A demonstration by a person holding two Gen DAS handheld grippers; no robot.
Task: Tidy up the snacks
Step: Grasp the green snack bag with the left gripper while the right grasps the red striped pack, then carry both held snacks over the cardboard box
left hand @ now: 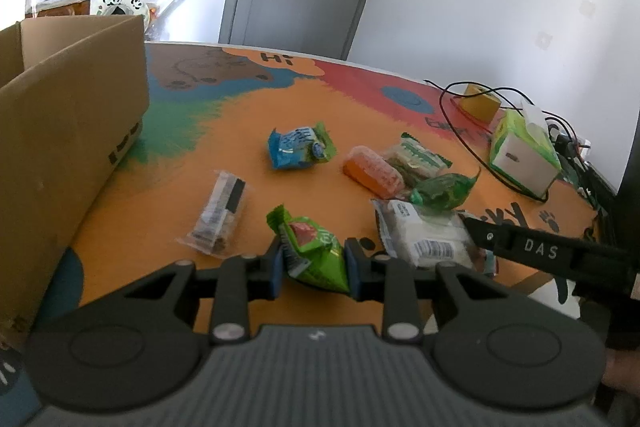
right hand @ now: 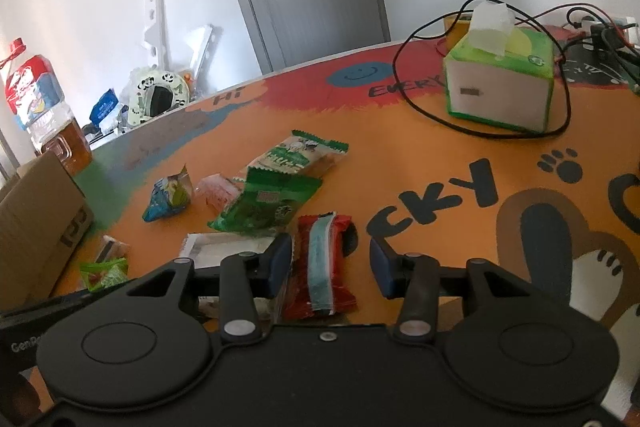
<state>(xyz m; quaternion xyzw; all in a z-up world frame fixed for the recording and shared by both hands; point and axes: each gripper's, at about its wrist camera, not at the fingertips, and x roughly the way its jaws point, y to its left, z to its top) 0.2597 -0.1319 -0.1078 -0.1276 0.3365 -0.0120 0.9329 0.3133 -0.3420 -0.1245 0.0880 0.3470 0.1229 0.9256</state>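
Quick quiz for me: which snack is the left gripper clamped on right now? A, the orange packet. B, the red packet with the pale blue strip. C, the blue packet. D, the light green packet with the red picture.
D: in the left wrist view the left gripper has both blue pads pressed against the light green packet, while the blue packet and orange packet lie apart on the table.

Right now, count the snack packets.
8: light green packet in the left hand-held gripper, red packet inside the open right one; clear, blue, orange, pale green, dark green and white packets on the table. Box interior hidden.
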